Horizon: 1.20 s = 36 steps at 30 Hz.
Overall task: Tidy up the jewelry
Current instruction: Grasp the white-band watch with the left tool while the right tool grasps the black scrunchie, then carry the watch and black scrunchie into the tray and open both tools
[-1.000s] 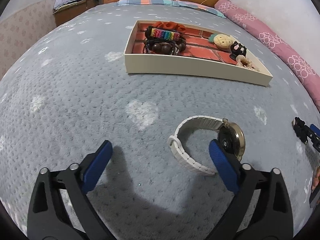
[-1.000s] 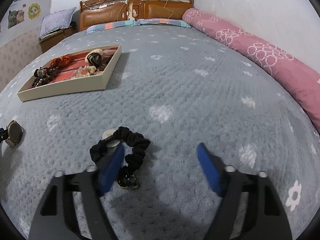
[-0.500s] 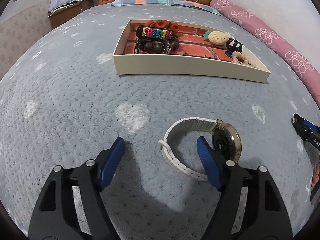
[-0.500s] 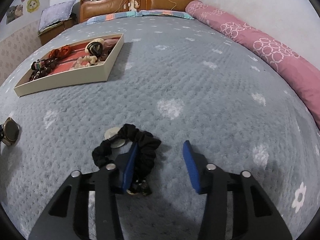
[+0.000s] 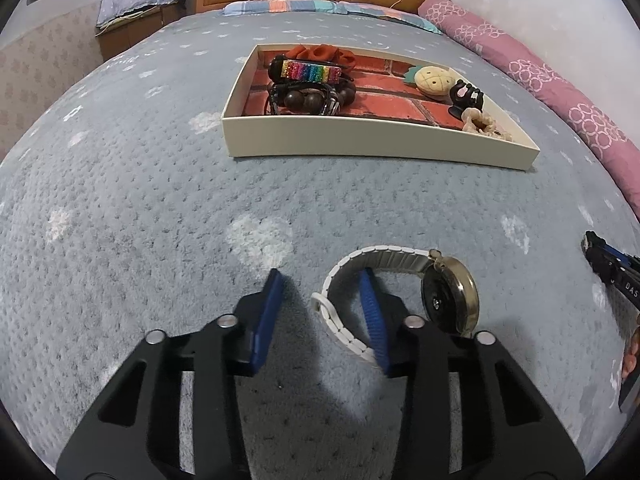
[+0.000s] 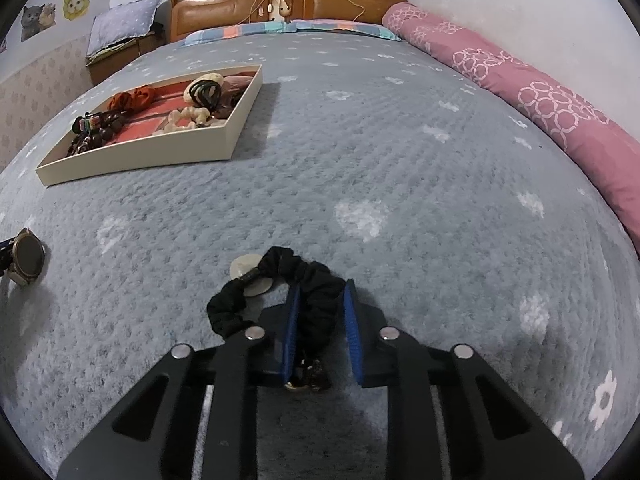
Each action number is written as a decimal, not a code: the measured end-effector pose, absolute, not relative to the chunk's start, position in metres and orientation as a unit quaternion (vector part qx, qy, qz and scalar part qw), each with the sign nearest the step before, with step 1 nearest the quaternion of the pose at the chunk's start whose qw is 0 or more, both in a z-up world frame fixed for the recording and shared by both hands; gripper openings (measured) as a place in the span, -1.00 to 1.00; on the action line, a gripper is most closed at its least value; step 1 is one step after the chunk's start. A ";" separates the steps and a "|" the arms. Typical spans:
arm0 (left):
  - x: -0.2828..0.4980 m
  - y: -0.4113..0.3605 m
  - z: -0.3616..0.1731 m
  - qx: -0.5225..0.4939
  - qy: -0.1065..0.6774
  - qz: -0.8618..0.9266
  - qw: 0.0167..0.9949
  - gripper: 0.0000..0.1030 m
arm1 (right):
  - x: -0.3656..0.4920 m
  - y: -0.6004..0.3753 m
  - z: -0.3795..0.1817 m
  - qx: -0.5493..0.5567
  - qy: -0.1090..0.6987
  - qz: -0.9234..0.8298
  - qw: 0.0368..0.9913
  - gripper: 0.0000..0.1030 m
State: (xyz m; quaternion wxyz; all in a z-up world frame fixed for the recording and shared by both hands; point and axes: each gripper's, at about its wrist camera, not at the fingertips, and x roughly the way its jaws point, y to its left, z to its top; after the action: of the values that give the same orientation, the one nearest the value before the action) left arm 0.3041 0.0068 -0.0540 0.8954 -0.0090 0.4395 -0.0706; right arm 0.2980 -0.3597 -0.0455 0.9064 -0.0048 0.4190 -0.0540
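black scrunchie [image 6: 316,300] sits pinched inside right gripper [image 6: 319,292], on the blanket [image 6: 420,184].

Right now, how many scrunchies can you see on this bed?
2. A black scrunchie lies on the blanket between the right gripper fingers; an orange-red scrunchie sits at the tray's far edge. Others may hide under the jewelry.

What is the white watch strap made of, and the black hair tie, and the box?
The watch strap looks like small white links, glossy, perhaps ceramic or plastic; I cannot tell which. The watch case looks like brassy, shiny metal. The hair tie is black gathered cloth, matte and crinkled. The box looks like cream cardboard with thin flat walls.
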 end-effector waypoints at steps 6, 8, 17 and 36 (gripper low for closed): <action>0.302 -0.001 -0.054 0.010 0.435 -0.073 0.897 -0.63 | 0.298 -0.359 -0.045 -0.002 0.418 -0.052 0.907 -0.68; 0.302 -0.001 -0.053 0.010 0.435 -0.072 0.898 -0.64 | 0.297 -0.360 -0.044 -0.001 0.417 -0.051 0.907 -0.70; 0.295 0.002 -0.046 -0.001 0.415 -0.079 0.906 -0.79 | 0.289 -0.361 -0.034 0.007 0.395 -0.048 0.917 -0.75; 0.287 -0.001 -0.006 0.008 0.362 -0.095 0.927 -0.80 | 0.299 -0.345 -0.008 0.015 0.361 -0.022 0.932 -0.75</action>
State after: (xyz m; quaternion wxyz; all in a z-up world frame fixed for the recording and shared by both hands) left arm 0.2873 -0.0007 -0.0055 0.9274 0.0075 0.3617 -0.0952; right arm 0.2990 -0.3448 -0.0080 0.9323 0.0152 0.3606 -0.0218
